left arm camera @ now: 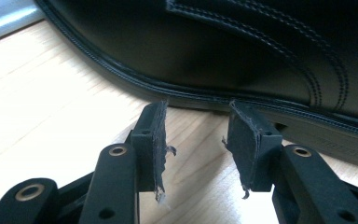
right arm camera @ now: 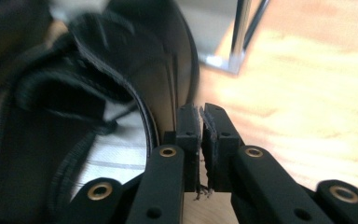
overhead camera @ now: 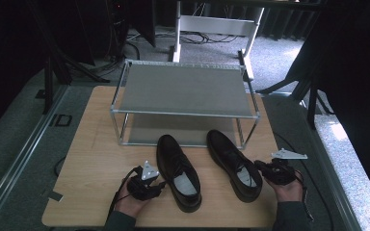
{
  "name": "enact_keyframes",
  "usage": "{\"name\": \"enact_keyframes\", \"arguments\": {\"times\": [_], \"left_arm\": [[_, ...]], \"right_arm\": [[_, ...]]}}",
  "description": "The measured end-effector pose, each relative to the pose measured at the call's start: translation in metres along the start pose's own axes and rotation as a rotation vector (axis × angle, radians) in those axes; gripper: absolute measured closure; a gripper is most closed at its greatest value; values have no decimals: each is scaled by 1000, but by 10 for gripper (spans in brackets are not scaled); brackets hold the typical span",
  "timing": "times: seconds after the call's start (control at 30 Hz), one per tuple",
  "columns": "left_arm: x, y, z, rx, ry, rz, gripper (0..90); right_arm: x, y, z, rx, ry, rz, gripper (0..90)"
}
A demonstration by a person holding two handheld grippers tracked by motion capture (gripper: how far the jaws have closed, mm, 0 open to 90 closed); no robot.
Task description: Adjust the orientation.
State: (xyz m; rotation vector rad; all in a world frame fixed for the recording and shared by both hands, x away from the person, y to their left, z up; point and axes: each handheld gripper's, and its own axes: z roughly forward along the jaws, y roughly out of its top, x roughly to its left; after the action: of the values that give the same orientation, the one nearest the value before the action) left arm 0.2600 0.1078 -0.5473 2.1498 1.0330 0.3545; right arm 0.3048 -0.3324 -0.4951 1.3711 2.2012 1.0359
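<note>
Shoes lie on the bench at six o'clock of the rack point(overhead camera: 183, 91). Left claw point(overhead camera: 160, 184) gapes empty beside left shoe point(overhead camera: 178, 172); right claw point(overhead camera: 259, 166) (nearly shut, holding nothing) could skid off right shoe's point(overhead camera: 233, 163) collar.

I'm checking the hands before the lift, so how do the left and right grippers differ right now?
The left gripper has its jaws apart, with bare table between them, just short of the left shoe's sole; the right gripper has its jaws almost together with nothing between them. The left gripper sits outside its shoe, while the right gripper is beside the heel rim of the right shoe. Both are low over the table.
</note>
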Motion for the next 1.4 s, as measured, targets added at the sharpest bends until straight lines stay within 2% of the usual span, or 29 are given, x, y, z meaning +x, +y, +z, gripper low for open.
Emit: {"name": "enact_keyframes", "arguments": {"times": [0.07,0.1,0.13,0.2,0.27,0.3,0.4,0.53,0.6,0.7,0.8,0.87,1.1,1.4], "left_arm": [[2,0,-1,0,5,-5,573],[3,0,-1,-1,8,-8,573],[4,1,-2,-1,10,-11,573],[5,1,-2,-5,11,-20,573],[6,1,-2,-4,12,-25,573],[6,1,-2,-3,13,-26,572],[6,2,0,0,10,-30,572],[4,4,3,8,4,-23,572],[3,5,4,13,4,-15,578],[4,5,5,16,-2,-20,583],[4,6,5,14,-13,-12,588],[5,7,7,10,-23,-7,606],[-2,19,19,8,-47,16,658],[-10,26,27,2,-63,19,703]], "right_arm": [[3,3,-8,-35,-1,-5,800],[6,6,-13,-48,0,-23,780],[9,8,-16,-51,-10,-40,742],[13,10,-22,-64,8,-54,658],[15,11,-24,-68,20,-59,654],[19,12,-25,-62,41,-74,605],[24,12,-21,-31,58,-101,570],[25,12,-8,22,39,-125,531],[25,13,-1,44,34,-125,553],[23,17,2,46,32,-105,645],[25,20,5,66,26,-132,762],[26,21,6,66,31,-132,795],[28,21,5,50,31,-130,817],[30,21,5,38,39,-125,818]]}}
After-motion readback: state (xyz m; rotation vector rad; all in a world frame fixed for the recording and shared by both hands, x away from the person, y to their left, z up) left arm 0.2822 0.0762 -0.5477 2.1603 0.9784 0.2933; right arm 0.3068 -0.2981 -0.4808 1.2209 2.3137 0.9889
